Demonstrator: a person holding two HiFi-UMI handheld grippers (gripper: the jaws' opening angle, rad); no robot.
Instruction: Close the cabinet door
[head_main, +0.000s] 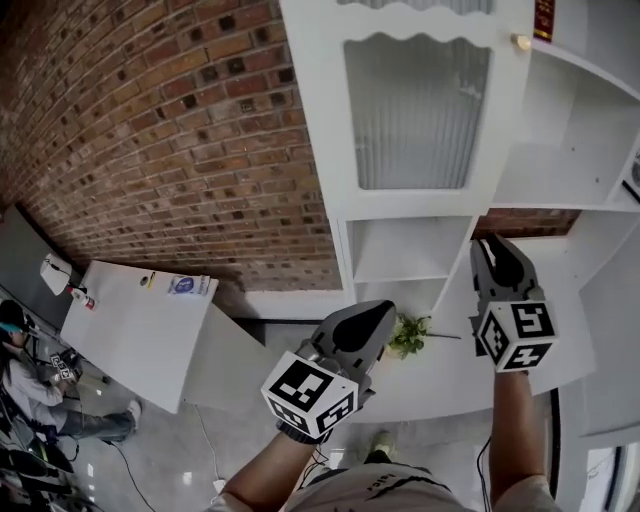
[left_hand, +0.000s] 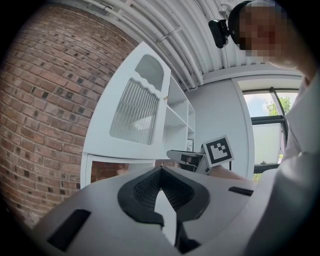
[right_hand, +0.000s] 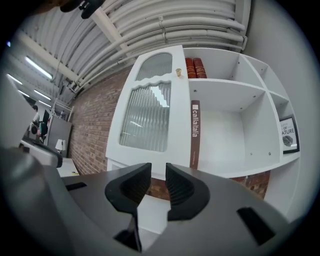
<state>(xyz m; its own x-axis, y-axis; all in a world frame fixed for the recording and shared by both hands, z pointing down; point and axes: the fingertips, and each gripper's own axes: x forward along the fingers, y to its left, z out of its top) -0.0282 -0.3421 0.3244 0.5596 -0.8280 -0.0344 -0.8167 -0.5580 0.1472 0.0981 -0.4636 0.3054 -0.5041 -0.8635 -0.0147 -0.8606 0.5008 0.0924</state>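
- White ribbed-glass door (head_main: 415, 110) lies flat at the left edge of cabinet (head_main: 575, 140); looks shut, small gap not excluded.
- My right gripper (right_hand: 158, 175): jaws a bit apart, empty.
- Left gripper (left_hand: 160, 170): clenched, empty; both w/o contact to door, prob. it needs no holding.

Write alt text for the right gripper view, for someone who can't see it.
A white cabinet door with ribbed glass and a small gold knob stands beside open white shelves holding two red books. In the foreground is the right gripper, its jaws apart with nothing between them. A brick wall lies left.
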